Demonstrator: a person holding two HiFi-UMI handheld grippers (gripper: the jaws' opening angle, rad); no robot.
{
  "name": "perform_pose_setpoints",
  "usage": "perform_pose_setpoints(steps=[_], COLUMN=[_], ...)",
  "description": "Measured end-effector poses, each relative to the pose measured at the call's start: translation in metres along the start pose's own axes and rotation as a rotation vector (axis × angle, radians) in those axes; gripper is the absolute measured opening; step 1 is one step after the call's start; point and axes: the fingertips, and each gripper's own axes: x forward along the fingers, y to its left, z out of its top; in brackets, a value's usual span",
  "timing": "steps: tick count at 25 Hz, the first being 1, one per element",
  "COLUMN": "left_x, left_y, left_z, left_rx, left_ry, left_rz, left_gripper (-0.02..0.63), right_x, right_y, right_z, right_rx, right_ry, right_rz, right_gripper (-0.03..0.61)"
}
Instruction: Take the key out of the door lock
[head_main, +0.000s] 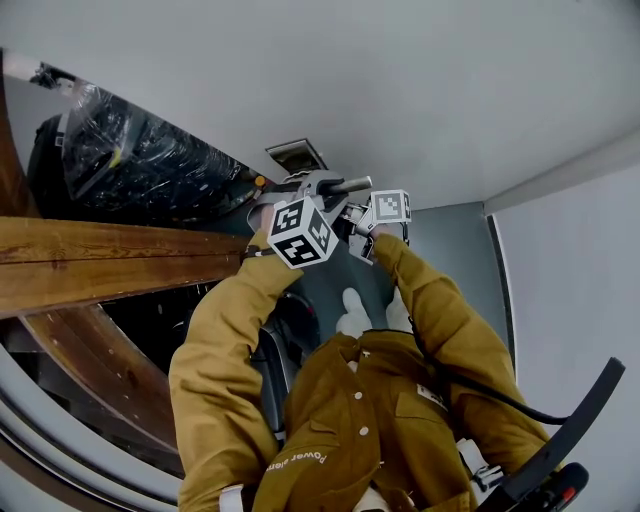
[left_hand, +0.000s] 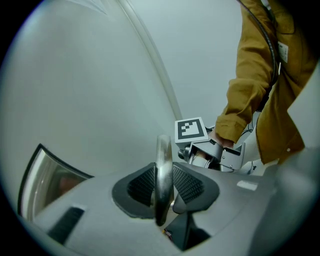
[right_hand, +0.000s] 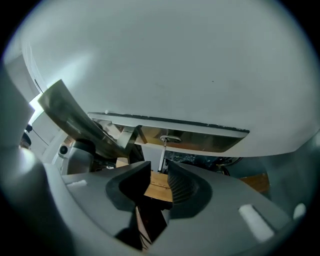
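Beam: a wooden beam (head_main: 100, 262) comes in from the left edge of the head view and ends close to the left sleeve, so there is little room on that side.
Bundle: a black bundle (head_main: 150, 160) under clear film lies above the beam. The frame cuts it off and its contents cannot be made out.
Left gripper: the jaws of the left gripper (left_hand: 164, 185) pinch the handle (left_hand: 162, 150), one pad pressed on each flat side.
Handle: seen edge-on in the left gripper view, with its lower end hidden between the pads.
Door: the white door (left_hand: 100, 90) lies just behind the handle and fills most of both gripper views.
Plate: a long shiny plate (right_hand: 210, 141) on the door, seen at a grazing angle.
Key: the thin metal stem (right_hand: 163, 152) standing out of the plate looks like the key in the lock. It is just beyond the right jaws and apart from the pads, and its head is hard to make out.
Right gripper: the jaws of the right gripper (right_hand: 159, 179) are spread, with nothing between the pads.
Floor: the grey floor (head_main: 460, 250) gives open room to the right of the arms.
Writing: the white print on the jacket (head_main: 350, 420) hem is too small to read surely.
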Motion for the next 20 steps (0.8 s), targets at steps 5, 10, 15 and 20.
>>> perform_pose_setpoints(steps=[5,10,15,20], left_x=[0.0,0.0,0.0,0.0], left_y=[0.0,0.0,0.0,0.0], left_z=[-0.001,-0.001,-0.002,-0.004], left_rx=[-0.001,-0.001,0.001,0.001], left_ry=[-0.003,-0.003,-0.002,-0.006], left_rz=[-0.001,0.002,0.0,-0.001], left_gripper=[0.107,0.107,0.107,0.107], right_x=[0.003,0.005,0.001,0.001], right_y=[-0.004,0.002,-0.004,-0.007], right_z=[0.0,0.0,0.014,0.015], right_rx=[-0.013,-0.029,0.005,0.008], right_ry=[0.01,0.009,-0.046,-0.041], right_rz=[-0.021,0.014,0.005,-0.02], right_gripper=[0.038,0.04,0.072,0.043])
